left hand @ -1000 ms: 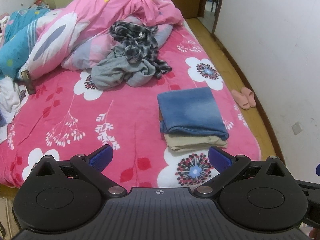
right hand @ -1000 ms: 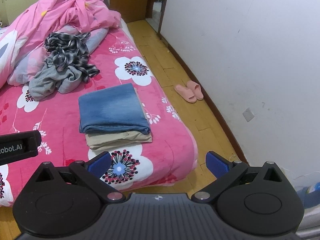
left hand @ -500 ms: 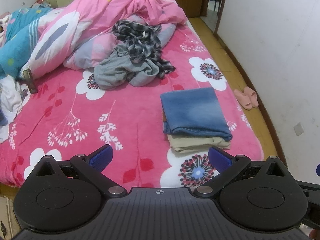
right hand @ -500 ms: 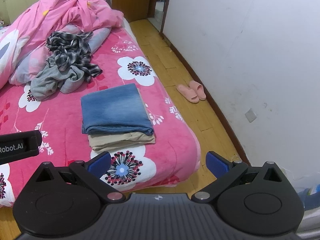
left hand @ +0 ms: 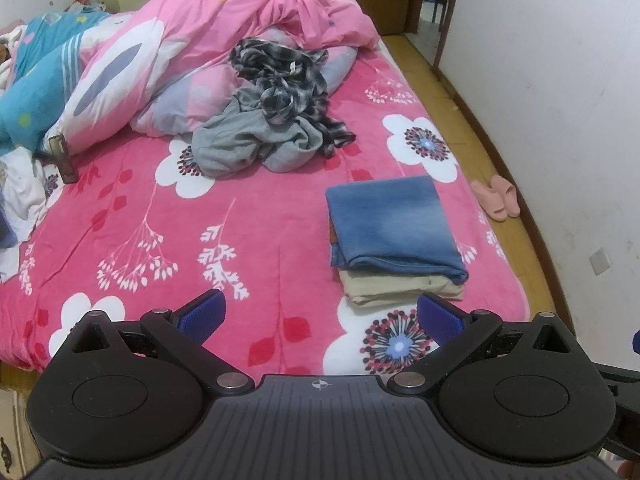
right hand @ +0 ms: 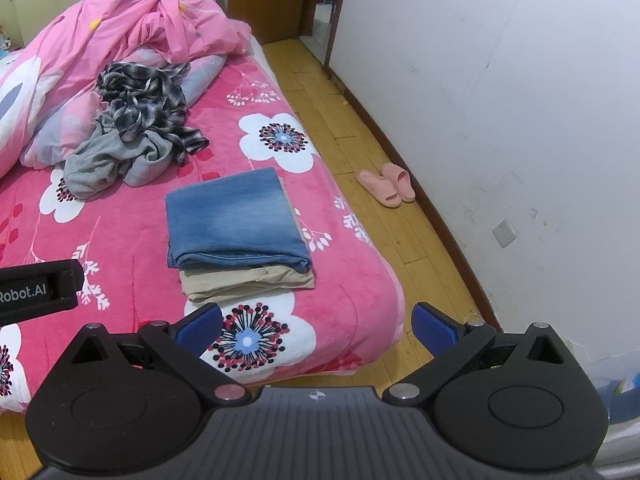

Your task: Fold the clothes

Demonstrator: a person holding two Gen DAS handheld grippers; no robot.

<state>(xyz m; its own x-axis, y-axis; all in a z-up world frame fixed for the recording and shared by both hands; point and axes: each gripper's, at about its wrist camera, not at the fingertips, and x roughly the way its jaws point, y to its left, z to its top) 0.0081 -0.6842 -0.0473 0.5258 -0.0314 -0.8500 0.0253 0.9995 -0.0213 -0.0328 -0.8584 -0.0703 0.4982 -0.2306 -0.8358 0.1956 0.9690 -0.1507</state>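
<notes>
Two garments were already done: a folded blue denim piece (left hand: 394, 226) lay squarely on top of a folded beige cloth (left hand: 400, 286) near the right edge of the pink flower-printed bed (left hand: 168, 216). What remained was the crumpled heap further up the bed, a black-and-white checked shirt (left hand: 280, 80) tangled over a grey jersey garment (left hand: 248, 144), resting against the rumpled pink duvet (left hand: 248, 12).

The step in hand looked like a reach for that heap. To do it well, the checked shirt probably ought to be lifted off first, by a collar or hem rather than a mid-fabric bunch, so that the grey piece would not be dragged along; the bare stretch of bed left of the folded stack seemed a fit place to spread it flat.

The left hand-held gripper (left hand: 320, 316) hung over the foot of the bed with its blue pads (left hand: 202, 314) spread wide, grasping nothing. The right hand-held gripper (right hand: 316, 322) was likewise released and empty, over the bed's near right corner, well apart from the heap.
</notes>
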